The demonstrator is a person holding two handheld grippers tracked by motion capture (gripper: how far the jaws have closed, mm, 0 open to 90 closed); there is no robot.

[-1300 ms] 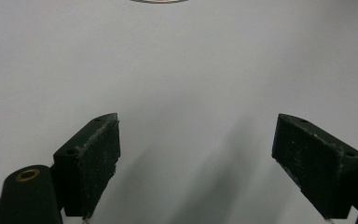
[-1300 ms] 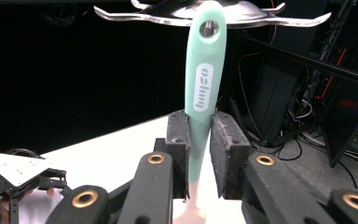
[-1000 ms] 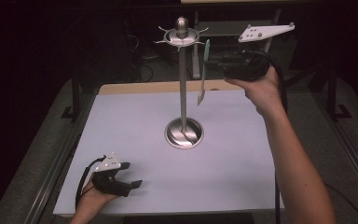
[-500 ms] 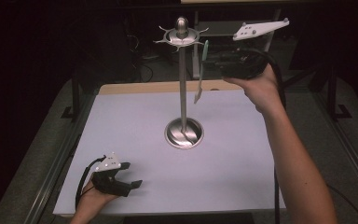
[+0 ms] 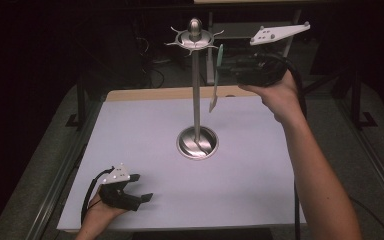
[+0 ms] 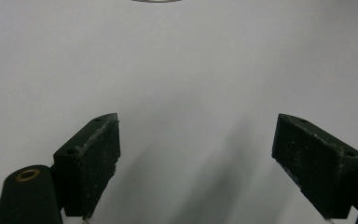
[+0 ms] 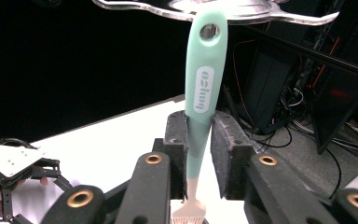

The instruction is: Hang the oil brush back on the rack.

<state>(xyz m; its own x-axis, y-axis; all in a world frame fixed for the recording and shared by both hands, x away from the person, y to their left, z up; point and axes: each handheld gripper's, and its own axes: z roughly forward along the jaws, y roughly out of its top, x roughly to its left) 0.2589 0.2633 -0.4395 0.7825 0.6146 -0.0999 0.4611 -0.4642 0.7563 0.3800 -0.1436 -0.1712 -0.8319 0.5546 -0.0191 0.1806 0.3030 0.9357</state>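
Note:
A tall metal utensil stand (image 5: 196, 95) rises from a round base (image 5: 197, 143) at the table's middle, with a ring of hooks (image 5: 195, 38) at its top. My right gripper (image 5: 231, 73) is held high to the right of the pole, shut on a mint-green handled utensil (image 5: 218, 75) that hangs upright. In the right gripper view the jaws clamp the lower handle (image 7: 205, 88), and its eyelet sits just under the hook ring (image 7: 270, 13); whether it is on a hook I cannot tell. My left gripper (image 5: 138, 188) rests open on the table at the front left, its jaws (image 6: 196, 163) holding nothing.
A white table top (image 5: 260, 170) carries the stand, with a wooden strip along its far edge (image 5: 145, 93). Dark racks and cables (image 7: 298, 116) stand behind the table. The left gripper's grey plate (image 7: 9, 158) appears low in the right gripper view.
The right gripper has risen slightly with the green utensil, staying beside the hook ring. The left gripper has not moved.

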